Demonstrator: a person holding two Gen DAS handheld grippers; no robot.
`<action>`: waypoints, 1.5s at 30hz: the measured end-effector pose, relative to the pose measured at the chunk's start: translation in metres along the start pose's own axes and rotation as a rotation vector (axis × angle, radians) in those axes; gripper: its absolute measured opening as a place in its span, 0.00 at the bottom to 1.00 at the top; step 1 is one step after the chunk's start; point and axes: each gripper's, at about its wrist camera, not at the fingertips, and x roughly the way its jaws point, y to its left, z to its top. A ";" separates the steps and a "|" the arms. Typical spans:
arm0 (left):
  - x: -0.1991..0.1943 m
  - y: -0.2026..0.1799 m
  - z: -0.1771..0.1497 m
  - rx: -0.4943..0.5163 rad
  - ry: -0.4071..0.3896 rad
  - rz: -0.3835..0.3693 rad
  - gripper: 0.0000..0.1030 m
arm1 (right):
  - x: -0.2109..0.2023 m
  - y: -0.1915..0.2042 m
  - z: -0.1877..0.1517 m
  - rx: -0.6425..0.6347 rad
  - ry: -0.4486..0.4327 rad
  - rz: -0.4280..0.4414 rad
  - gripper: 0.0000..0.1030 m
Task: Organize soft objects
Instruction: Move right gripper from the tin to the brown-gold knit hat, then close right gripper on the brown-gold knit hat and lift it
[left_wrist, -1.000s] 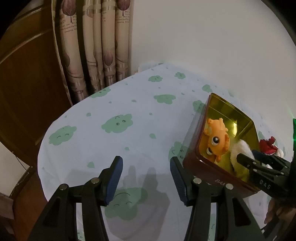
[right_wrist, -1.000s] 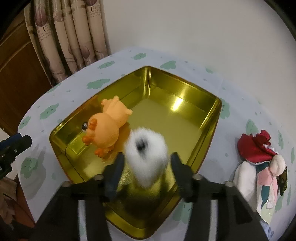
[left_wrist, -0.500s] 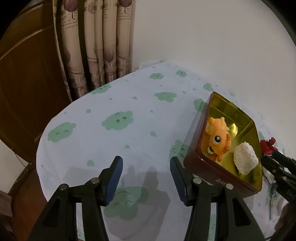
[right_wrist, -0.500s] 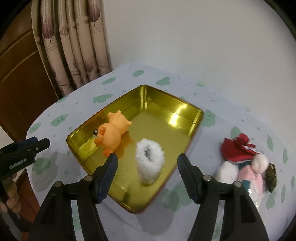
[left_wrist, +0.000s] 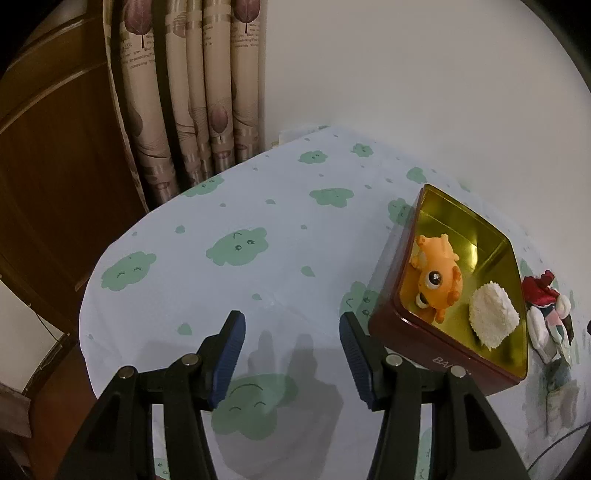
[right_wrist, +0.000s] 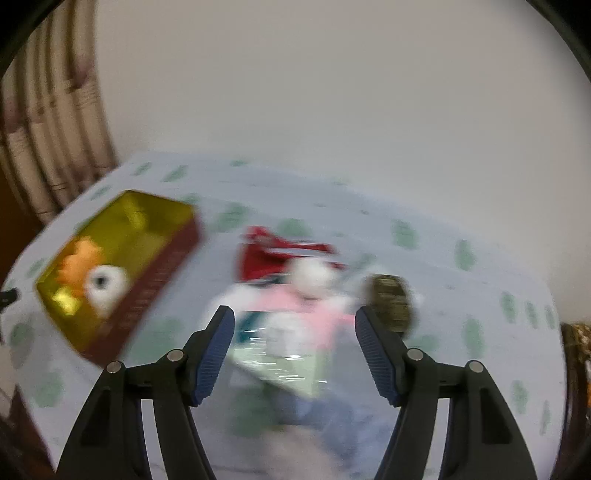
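A gold tin (left_wrist: 491, 236) with dark red sides stands on the tablecloth and holds an orange plush toy (left_wrist: 437, 280) and a white fluffy toy (left_wrist: 493, 319). The tin (right_wrist: 162, 206) also shows, blurred, at the left of the right wrist view. A pile of soft toys, red, white and pink (right_wrist: 295, 280), lies right of the tin, with a dark round piece (right_wrist: 388, 299) beside it. My right gripper (right_wrist: 293, 347) is open and empty, hovering in front of that pile. My left gripper (left_wrist: 291, 354) is open and empty over bare cloth, left of the tin.
The table has a white cloth with green cloud prints (left_wrist: 236, 245). Patterned curtains (left_wrist: 192, 92) and a wooden door (left_wrist: 48, 155) stand at the back left. A white wall is behind the table. The table edge drops off at the left.
My right gripper has let go of the white fluffy toy in the tin, pulled back and swung right to face the toy pile. The left gripper has barely moved.
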 end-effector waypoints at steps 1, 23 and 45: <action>0.000 0.000 0.000 -0.001 0.001 0.002 0.53 | 0.003 -0.012 -0.001 0.004 0.003 -0.019 0.65; -0.025 -0.037 -0.002 0.098 -0.014 0.038 0.53 | 0.105 -0.094 0.006 0.071 0.083 -0.075 0.72; -0.034 -0.130 -0.017 0.288 0.021 -0.107 0.53 | 0.114 -0.097 -0.014 0.128 0.084 0.002 0.54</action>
